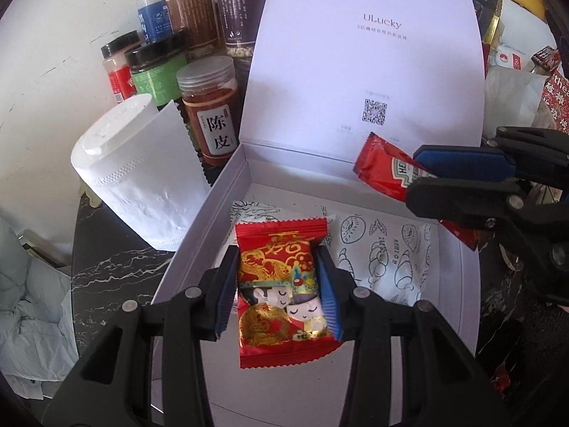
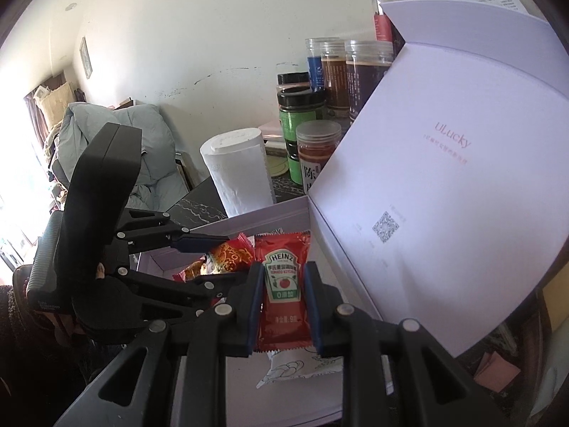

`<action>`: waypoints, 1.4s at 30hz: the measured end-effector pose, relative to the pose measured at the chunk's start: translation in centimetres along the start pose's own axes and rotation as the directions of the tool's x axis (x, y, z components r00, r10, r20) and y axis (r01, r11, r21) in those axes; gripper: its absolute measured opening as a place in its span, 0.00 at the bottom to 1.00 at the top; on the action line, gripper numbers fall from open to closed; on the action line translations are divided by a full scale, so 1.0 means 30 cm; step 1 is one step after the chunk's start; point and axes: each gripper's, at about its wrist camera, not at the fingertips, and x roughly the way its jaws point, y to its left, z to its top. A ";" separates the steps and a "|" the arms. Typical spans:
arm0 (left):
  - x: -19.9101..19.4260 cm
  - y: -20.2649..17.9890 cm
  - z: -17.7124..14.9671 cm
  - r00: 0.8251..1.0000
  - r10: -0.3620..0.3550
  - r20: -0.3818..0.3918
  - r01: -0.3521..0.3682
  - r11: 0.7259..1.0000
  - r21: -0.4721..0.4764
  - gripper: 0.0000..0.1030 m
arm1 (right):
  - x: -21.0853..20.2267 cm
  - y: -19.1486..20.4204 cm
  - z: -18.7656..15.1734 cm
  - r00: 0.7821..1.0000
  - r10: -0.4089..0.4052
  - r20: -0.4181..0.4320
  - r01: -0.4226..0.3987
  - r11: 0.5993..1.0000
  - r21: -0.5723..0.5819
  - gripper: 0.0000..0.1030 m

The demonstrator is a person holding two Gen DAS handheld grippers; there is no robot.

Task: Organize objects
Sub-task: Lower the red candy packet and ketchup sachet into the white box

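My left gripper [image 1: 279,290] is shut on a red and gold candy packet [image 1: 281,284] and holds it over the open white box [image 1: 199,235]. My right gripper [image 2: 283,297] is shut on a red Heinz ketchup sachet [image 2: 283,281], also over the box. In the left wrist view the right gripper [image 1: 423,174] holds the sachet [image 1: 384,167] above the box's far right side. In the right wrist view the left gripper [image 2: 213,259] shows with the candy packet [image 2: 231,254]. A white printed sachet [image 1: 387,259] lies in the box.
The box lid [image 1: 366,57] stands upright behind. Several spice jars [image 1: 209,106] and a paper roll [image 1: 131,174] stand to the left on the dark marble table [image 1: 106,274]. Packets clutter the right edge [image 1: 515,85]. Grey bedding [image 2: 117,135] lies beyond the table.
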 end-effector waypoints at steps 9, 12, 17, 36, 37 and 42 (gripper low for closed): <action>0.024 -0.017 -0.032 1.000 0.010 -0.030 -0.009 1.000 0.022 0.39 | 0.044 0.025 -0.051 0.998 0.043 -0.056 -0.042 0.999 0.021 0.22; 0.023 -0.025 -0.054 0.999 0.006 -0.041 -0.005 1.000 0.019 0.39 | 0.053 0.026 -0.071 0.996 0.061 -0.072 -0.058 0.998 0.038 0.22; 0.016 -0.031 -0.078 0.999 -0.001 -0.049 0.002 1.000 0.019 0.39 | 0.068 0.040 -0.099 0.989 0.105 -0.104 -0.101 0.994 0.044 0.22; 0.042 -0.076 -0.117 0.996 0.009 -0.091 -0.001 0.996 0.087 0.39 | 0.107 0.028 -0.137 0.980 0.125 -0.153 -0.115 0.991 0.071 0.22; 0.045 -0.074 -0.118 0.995 0.007 -0.096 0.001 0.996 0.084 0.39 | 0.106 0.030 -0.137 0.980 0.125 -0.153 -0.116 0.991 0.069 0.22; 0.058 -0.068 -0.120 0.994 -0.001 -0.105 0.009 0.997 0.077 0.39 | 0.109 0.034 -0.138 0.980 0.125 -0.155 -0.116 0.991 0.070 0.23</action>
